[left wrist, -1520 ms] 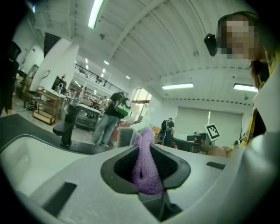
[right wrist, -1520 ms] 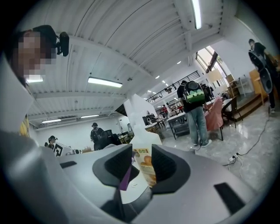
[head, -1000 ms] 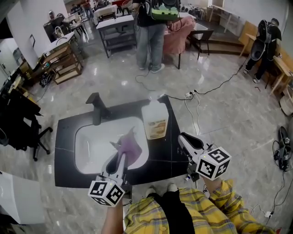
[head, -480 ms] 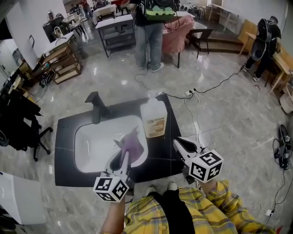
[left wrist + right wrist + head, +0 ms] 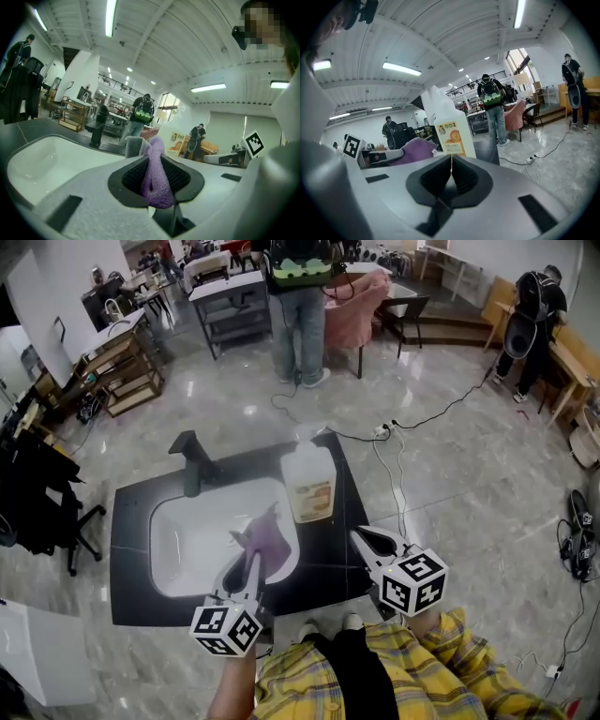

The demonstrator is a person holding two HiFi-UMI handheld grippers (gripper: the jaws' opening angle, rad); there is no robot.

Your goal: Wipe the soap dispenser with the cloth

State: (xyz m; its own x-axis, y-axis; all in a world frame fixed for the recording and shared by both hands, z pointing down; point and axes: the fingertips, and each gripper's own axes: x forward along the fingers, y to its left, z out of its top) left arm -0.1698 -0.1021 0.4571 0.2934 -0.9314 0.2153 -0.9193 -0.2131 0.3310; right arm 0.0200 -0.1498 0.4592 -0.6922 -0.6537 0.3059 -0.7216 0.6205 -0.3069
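- Head view: soap dispenser upright on black counter, just beside white sink (its right rim).
- Left gripper view: left gripper, pads pinching purple cloth above the sink.
- Right gripper view: right gripper, jaws just drawn together, nothing between them; dispenser ahead, apart.

Glossy grey marble-tiled floor reflecting overhead light. White ribbed ceiling carries long fluorescent tube lamps. Low wooden shelf unit and black office chair stand at left, grey metal trolley table beyond. White power strip lies on the floor.
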